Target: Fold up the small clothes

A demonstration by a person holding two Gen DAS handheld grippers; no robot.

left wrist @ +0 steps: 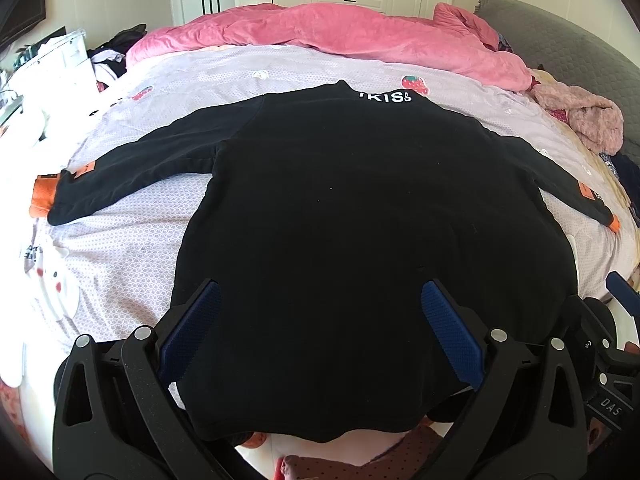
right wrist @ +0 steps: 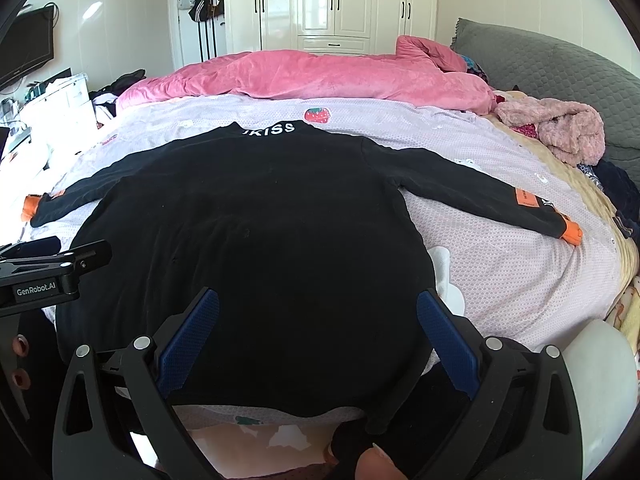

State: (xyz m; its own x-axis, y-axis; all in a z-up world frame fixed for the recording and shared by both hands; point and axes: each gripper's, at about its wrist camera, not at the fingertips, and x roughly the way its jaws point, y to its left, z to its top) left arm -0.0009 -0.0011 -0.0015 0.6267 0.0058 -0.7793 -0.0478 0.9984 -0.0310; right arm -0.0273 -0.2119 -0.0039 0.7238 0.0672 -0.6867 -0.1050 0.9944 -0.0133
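A small black long-sleeved top (left wrist: 340, 216) lies flat on the bed, back up, sleeves spread out to both sides, white lettering at the collar and orange cuffs. It also shows in the right wrist view (right wrist: 260, 232). My left gripper (left wrist: 320, 292) is open, its blue pads wide apart over the hem's left part. My right gripper (right wrist: 318, 300) is open over the hem's right part. Neither holds the cloth. The left gripper's body (right wrist: 44, 276) shows at the left edge of the right wrist view.
A pale patterned sheet (left wrist: 120, 248) covers the bed. A pink quilt (left wrist: 340, 36) is bunched at the far side. A fuzzy pink garment (right wrist: 560, 132) and dark clothes lie at the right by a grey headboard (right wrist: 560, 64). White wardrobes stand behind.
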